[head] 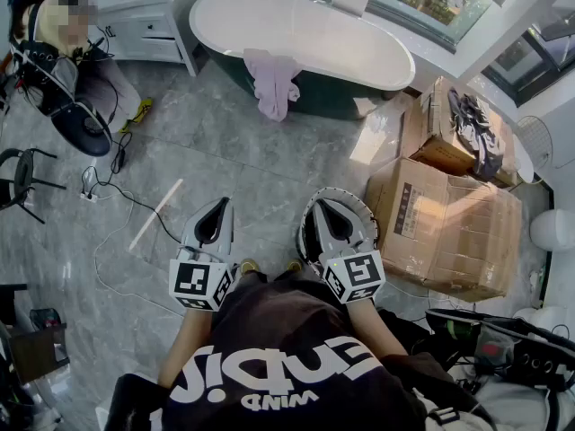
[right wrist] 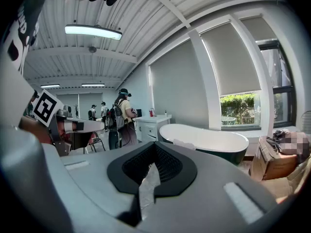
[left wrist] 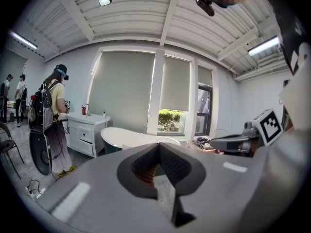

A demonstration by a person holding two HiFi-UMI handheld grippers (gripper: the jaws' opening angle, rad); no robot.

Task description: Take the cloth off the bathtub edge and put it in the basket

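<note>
A pale pink cloth [head: 272, 83] hangs over the near edge of the white bathtub [head: 225, 16], which has a dark green outer wall. The cloth [right wrist: 185, 143] also shows small on the tub [right wrist: 218, 139] in the right gripper view. In the left gripper view the tub [left wrist: 127, 139] stands ahead, beyond the jaws. My left gripper [head: 223, 202] and right gripper [head: 321, 203] are held side by side over the grey floor, well short of the tub. Both are shut with nothing between the jaws. I see no basket in any view.
Cardboard boxes [head: 445, 223] are stacked at the right, close to my right gripper. A white cabinet [head: 148, 12] stands left of the tub, and a person with a backpack [head: 63, 57] is beside it. Cables [head: 117, 196] and a white stick [head: 155, 214] lie on the floor at the left.
</note>
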